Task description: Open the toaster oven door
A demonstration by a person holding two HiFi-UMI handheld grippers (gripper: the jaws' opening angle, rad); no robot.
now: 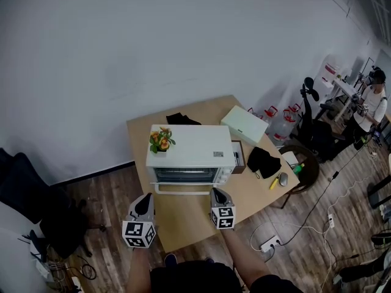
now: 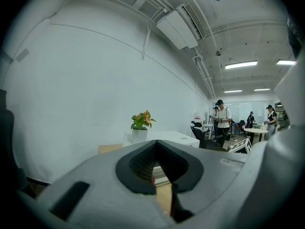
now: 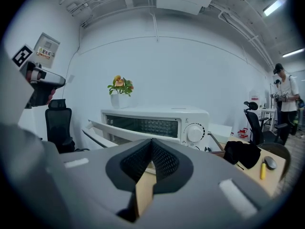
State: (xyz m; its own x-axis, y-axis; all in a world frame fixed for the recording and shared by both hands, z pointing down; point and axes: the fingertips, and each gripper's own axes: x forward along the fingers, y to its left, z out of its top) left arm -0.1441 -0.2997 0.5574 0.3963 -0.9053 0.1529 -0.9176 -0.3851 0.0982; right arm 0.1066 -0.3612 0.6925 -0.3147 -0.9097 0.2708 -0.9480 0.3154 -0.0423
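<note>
A white toaster oven [image 1: 192, 148] stands on the wooden table [image 1: 189, 218] with a small potted plant [image 1: 160, 140] on its top left corner. Its glass door [image 3: 138, 126] is tilted a little outward, the white handle bar [image 1: 182, 191] toward me. My left gripper [image 1: 144, 207] hangs at the table's front left corner, shut and empty, left of the oven. My right gripper [image 1: 220, 197] is just before the door's right end, also shut with nothing in it. From the right gripper [image 3: 152, 142] the oven [image 3: 157, 123] fills the middle; from the left gripper [image 2: 156, 144] only the oven top [image 2: 164, 137] and plant [image 2: 142, 123] show.
Right of the oven lie a white box [image 1: 244, 124], a black cloth [image 1: 264, 161], a mouse [image 1: 283, 178] and a yellow marker [image 1: 274, 182]. A chair [image 1: 308, 163] stands at the table's right side, a black office chair [image 1: 24, 188] to the left. People [image 1: 372, 102] stand far right.
</note>
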